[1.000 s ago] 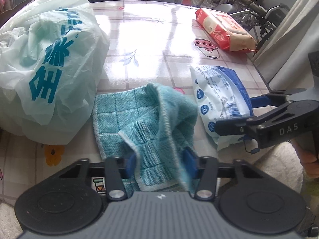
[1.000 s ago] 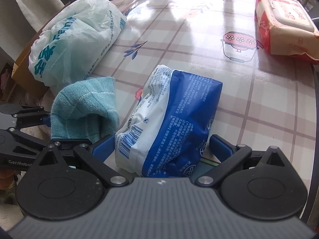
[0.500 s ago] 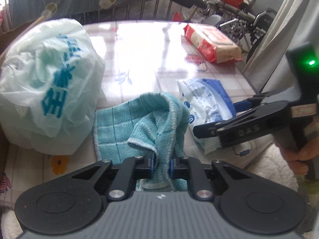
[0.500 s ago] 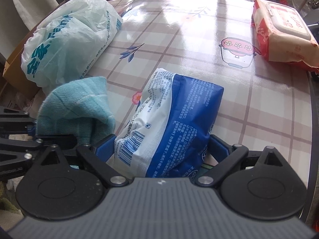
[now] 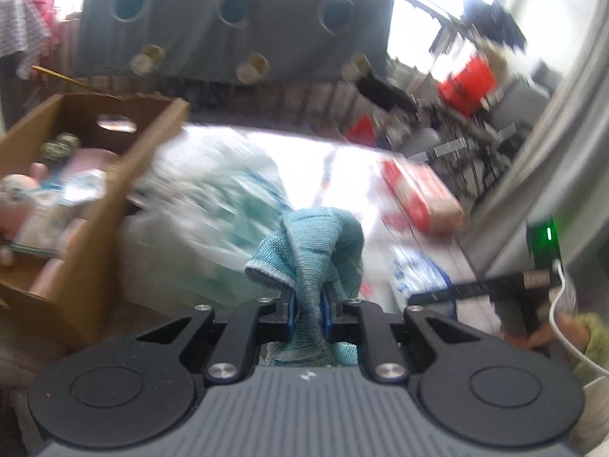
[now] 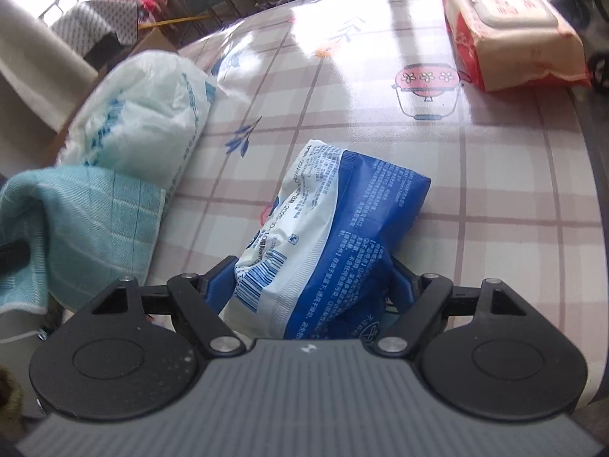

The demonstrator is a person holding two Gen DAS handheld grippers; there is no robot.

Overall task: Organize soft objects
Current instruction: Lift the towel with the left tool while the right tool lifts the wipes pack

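Note:
My left gripper [image 5: 307, 304] is shut on a teal cloth [image 5: 319, 236], which hangs bunched above its fingers, lifted off the table. In the right wrist view the same cloth [image 6: 87, 221] hangs at the left edge. My right gripper [image 6: 308, 282] straddles a blue and white soft pack [image 6: 342, 221] lying on the checked table [image 6: 495, 190]. Its jaws are closing, and both blue pads touch the pack's sides. The left wrist view is blurred; the pack [image 5: 415, 270] shows low on its right.
A cardboard box [image 5: 144, 160] with soft toys [image 5: 15, 190] inside stands off the table's left side. A filled white plastic bag [image 6: 144, 114] lies on the table's left part. A red wipes pack [image 6: 510, 34] sits at the far right. A person's hand [image 5: 548, 335] holds the right gripper.
My left gripper closed on the teal cloth, then lifted it up off the table toward the box side. My right gripper's jaws narrowed onto the blue and white pack.

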